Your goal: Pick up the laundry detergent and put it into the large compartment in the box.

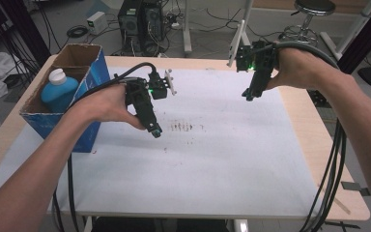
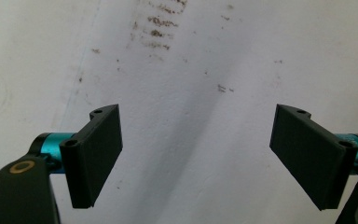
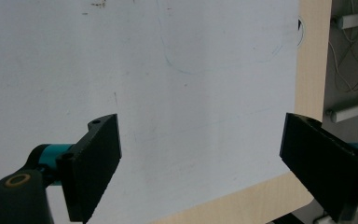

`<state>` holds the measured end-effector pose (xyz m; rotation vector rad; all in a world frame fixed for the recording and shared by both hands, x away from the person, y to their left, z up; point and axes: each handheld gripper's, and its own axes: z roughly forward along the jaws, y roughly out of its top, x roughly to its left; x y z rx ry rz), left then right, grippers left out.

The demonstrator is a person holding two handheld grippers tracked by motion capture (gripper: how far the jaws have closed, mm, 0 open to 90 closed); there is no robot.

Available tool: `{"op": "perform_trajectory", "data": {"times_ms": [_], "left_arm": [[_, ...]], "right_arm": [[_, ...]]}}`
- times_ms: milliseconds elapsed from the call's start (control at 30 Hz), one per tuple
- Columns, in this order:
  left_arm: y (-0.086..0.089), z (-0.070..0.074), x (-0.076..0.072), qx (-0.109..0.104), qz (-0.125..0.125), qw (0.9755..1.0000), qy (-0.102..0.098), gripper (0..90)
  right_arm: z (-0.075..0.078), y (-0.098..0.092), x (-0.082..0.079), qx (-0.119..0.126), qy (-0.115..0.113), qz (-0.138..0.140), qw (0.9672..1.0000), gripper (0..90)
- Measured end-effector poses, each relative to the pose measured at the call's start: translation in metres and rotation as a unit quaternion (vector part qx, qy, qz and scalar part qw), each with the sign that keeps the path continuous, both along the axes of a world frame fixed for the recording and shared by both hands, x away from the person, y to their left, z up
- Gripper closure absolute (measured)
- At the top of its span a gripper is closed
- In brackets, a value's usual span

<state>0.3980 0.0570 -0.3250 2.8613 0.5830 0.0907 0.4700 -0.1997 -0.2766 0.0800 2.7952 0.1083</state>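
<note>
a person held a gripper in each hand over a table (image 1: 314, 140) w/ a white sheet (image 1: 207, 164) on top. both arms came in from the bottom of the high view.

the left gripper (image 1: 155, 130) was held above the middle-left of the sheet, tip pointing down, just left of some small brown marks (image 1: 183, 127). in the left gripper view its two black jaws stood wide apart w/ nothing between them, only the white sheet and the brown marks (image 2: 161, 28) under them.

the right gripper (image 1: 249, 94) was up over the far right part of the sheet, well apart from the left one. in the right gripper view its jaws were spread wide too, nothing in them. under them was the white sheet (image 3: 168, 93), and the bare wood edge of the table (image 3: 312, 70) ran down the right side.

at the left edge of the table sat a blue cardboard box (image 1: 89, 77), top open. a blue bottle w/ a white cap (image 1: 59, 89) was inside it, prob lying tilted, hard to tell from here.

past the table there was a black computer tower (image 1: 140, 19) on the floor and a stool (image 1: 311, 14) at the far right.
</note>
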Motion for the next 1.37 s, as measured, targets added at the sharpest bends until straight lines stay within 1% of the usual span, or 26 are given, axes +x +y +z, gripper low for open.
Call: {"op": "perform_trajectory", "data": {"times_ms": [133, 333, 900, 967, 1167, 1233, 1267, 1367], "left_arm": [[-0.0002, -0.0033, 0.0007, 0.009, -0.005, 0.9999, 0.004, 16.9], [-0.0026, -0.004, 0.0, 0.007, -0.011, 0.9999, 0.005, 16.9], [-0.0038, -0.0055, -0.0013, 0.011, -0.013, 0.9998, 0.008, 16.9], [-0.0043, -0.0056, -0.0014, 0.014, -0.017, 0.9997, 0.009, 16.9], [-0.004, -0.0052, -0.0011, 0.014, -0.018, 0.9997, 0.01, 16.9], [-0.0025, -0.0036, -0.0009, 0.008, -0.016, 0.9998, 0.01, 16.9], [-0.0016, -0.0031, -0.0011, 0.004, -0.014, 0.9998, 0.009, 16.9], [0.0008, -0.0008, -0.0016, 0.004, -0.014, 0.9999, 0.005, 16.9]], "right_arm": [[-0.0007, 0.0003, 0.0, -0.001, 0.0, 0.002, 1.0, 11.7], [-0.0019, -0.001, -0.0014, -0.001, 0.001, -0.003, 1.0, 11.8], [-0.0021, -0.0018, -0.0034, -0.002, 0.001, 0.0, 1.0, 11.7], [-0.0019, -0.0021, -0.0028, 0.0, 0.001, 0.003, 1.0, 11.7], [-0.0025, -0.0024, -0.0032, 0.002, 0.001, 0.002, 1.0, 11.7], [-0.0025, -0.003, -0.0034, 0.005, 0.002, 0.001, 1.0, 11.7], [-0.0025, -0.0035, -0.0036, 0.007, 0.002, 0.0, 1.0, 11.7], [-0.0023, -0.0046, -0.0049, 0.009, 0.001, -0.002, 1.0, 11.7]]}}
